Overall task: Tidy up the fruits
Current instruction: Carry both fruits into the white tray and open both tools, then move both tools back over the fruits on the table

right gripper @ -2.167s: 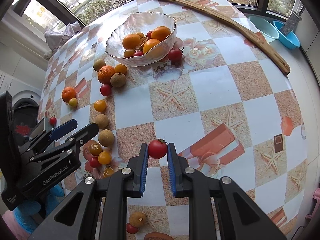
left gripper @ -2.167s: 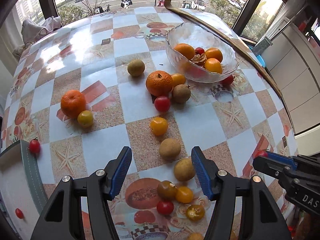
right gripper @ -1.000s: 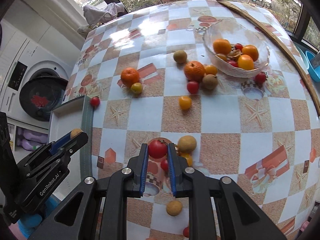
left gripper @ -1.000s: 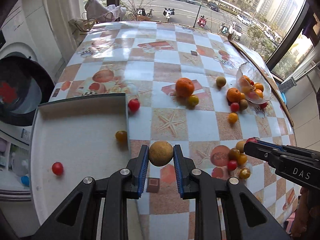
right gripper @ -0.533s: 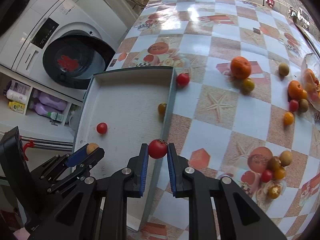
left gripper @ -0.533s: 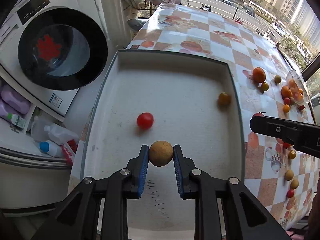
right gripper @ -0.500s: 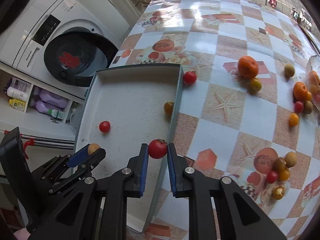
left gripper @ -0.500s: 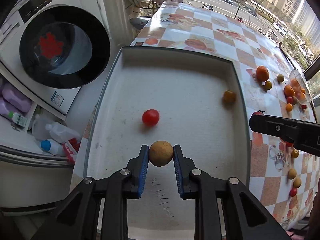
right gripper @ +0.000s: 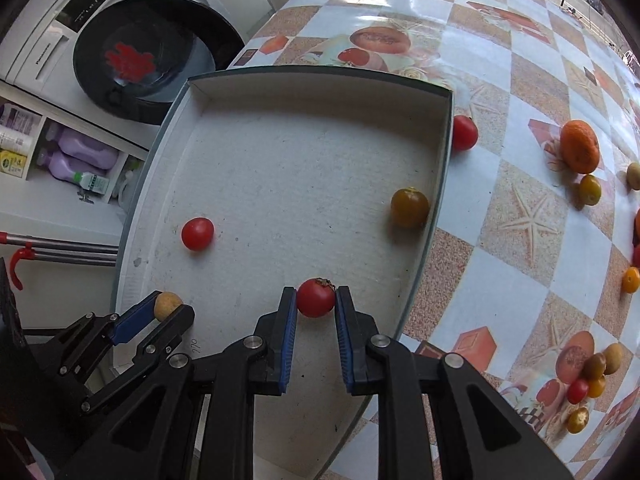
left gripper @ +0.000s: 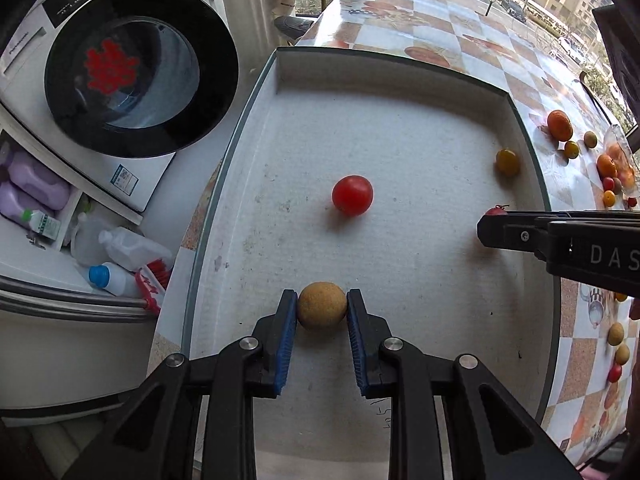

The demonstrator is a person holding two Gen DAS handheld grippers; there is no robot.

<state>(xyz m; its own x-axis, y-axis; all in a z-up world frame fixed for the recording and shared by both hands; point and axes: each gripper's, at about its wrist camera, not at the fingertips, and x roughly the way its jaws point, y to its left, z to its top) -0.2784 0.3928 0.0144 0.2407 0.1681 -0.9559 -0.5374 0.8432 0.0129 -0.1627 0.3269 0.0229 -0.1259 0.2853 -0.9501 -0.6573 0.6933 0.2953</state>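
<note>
My left gripper (left gripper: 322, 312) is shut on a round tan fruit (left gripper: 322, 311) and holds it over the near part of a white tray (left gripper: 400, 128). My right gripper (right gripper: 316, 298) is shut on a red tomato (right gripper: 316, 297) over the same tray (right gripper: 280, 152), near its right wall. In the tray lie a red tomato (left gripper: 352, 195) and a yellow-brown tomato (left gripper: 507, 162). The right gripper (left gripper: 496, 220) shows from the side in the left wrist view, and the left gripper (right gripper: 168, 308) in the right wrist view.
Several fruits lie scattered on the checkered tablecloth (right gripper: 520, 208): an orange (right gripper: 579, 151), a red tomato (right gripper: 464, 133) against the tray's outer wall, and a cluster of small tomatoes (right gripper: 588, 376). A washing machine (left gripper: 128, 68) and shelves with bottles (left gripper: 44, 200) stand left of the table.
Both grippers have dropped lower and closer over the tray, each still holding its fruit. The tray fills more of both views.
</note>
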